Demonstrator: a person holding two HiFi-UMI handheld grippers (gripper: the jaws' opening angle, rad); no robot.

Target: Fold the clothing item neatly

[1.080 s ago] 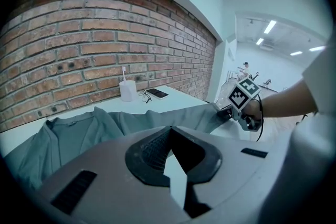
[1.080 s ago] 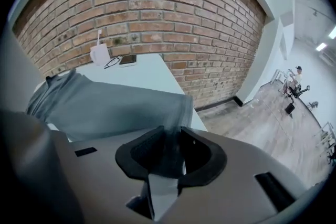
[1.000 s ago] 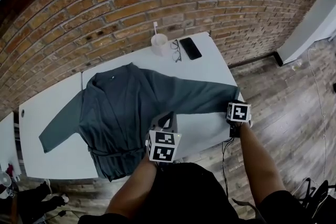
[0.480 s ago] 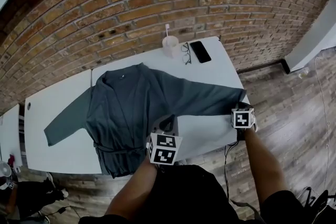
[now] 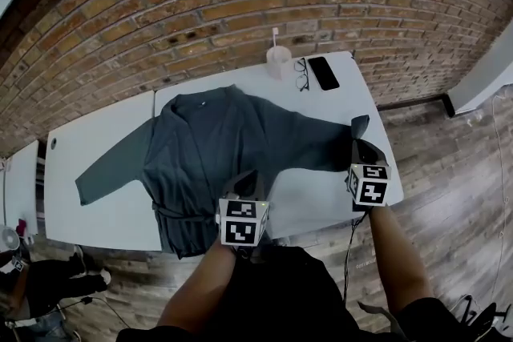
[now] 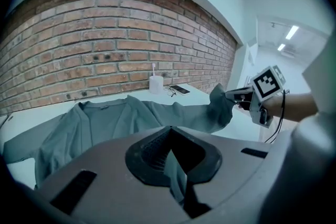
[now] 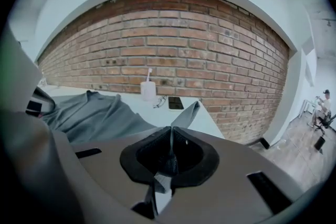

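Since a second ago, the right gripper has risen from the table's near edge. Its jaws have just been closing, and they carry the sleeve cuff up off the white table.

Head view: a grey robe lies spread flat on the table, collar toward a brick wall. Its other sleeve still stretches out flat to the left. The left gripper sits at the robe's near side edge, shifted only a little. A cup, glasses and a phone rest at the far edge.

Left gripper view: the jaws are pressed together on a thin fold of grey robe cloth. Beyond it, the raised cuff hangs from the right gripper.

Right gripper view: the jaws pinch the cuff, which stands up as a narrow strip between them.

With the sleeve lifted, folding it inward across the body looks like the step just beginning.
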